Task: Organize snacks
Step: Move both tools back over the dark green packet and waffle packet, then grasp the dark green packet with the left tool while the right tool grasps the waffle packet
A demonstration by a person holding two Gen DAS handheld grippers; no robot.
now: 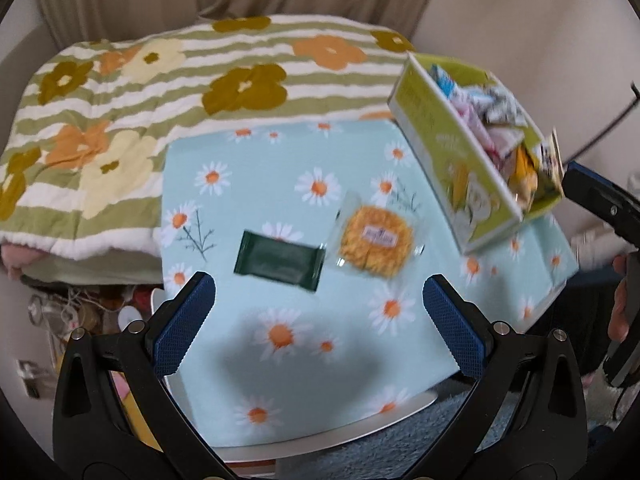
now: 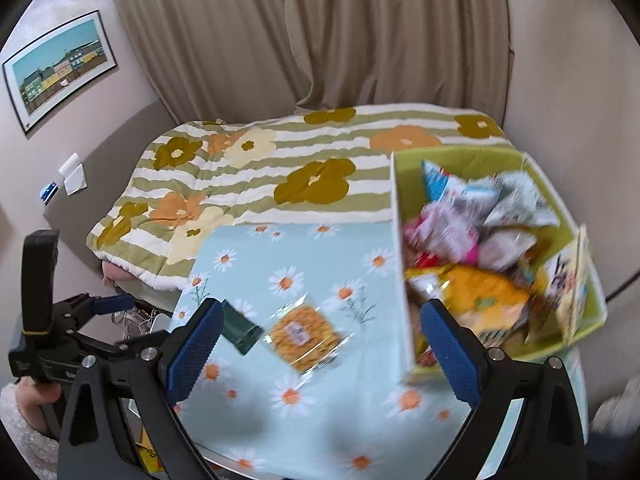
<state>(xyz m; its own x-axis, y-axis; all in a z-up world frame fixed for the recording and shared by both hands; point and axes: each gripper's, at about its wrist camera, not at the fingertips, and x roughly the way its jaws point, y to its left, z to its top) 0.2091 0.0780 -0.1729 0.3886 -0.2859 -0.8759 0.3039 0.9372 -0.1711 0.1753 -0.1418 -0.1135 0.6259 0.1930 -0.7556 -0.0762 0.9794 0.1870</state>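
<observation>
A dark green snack packet (image 1: 280, 260) (image 2: 240, 330) and a clear packet of yellow crackers (image 1: 376, 240) (image 2: 304, 336) lie side by side on the daisy-print tablecloth (image 1: 280, 160) (image 2: 320, 400). A lime-green cardboard box (image 1: 440, 148) (image 2: 460, 160) stands at the table's right side, filled with several snack bags (image 2: 460, 236). My left gripper (image 1: 320, 292) hangs open above the cloth, just short of both packets, with nothing between its fingers. My right gripper (image 2: 322, 320) is open too, over the crackers and the box's near corner. The left gripper (image 2: 100, 304) also shows at the left edge of the right wrist view.
Behind the table lies a bed with a green-striped flowered blanket (image 2: 280, 152), then beige curtains (image 2: 320, 40). A framed picture (image 2: 60, 68) hangs on the left wall. Clutter (image 1: 80, 312) sits on the floor left of the table, and a blue-grey rug (image 1: 380, 452) lies in front.
</observation>
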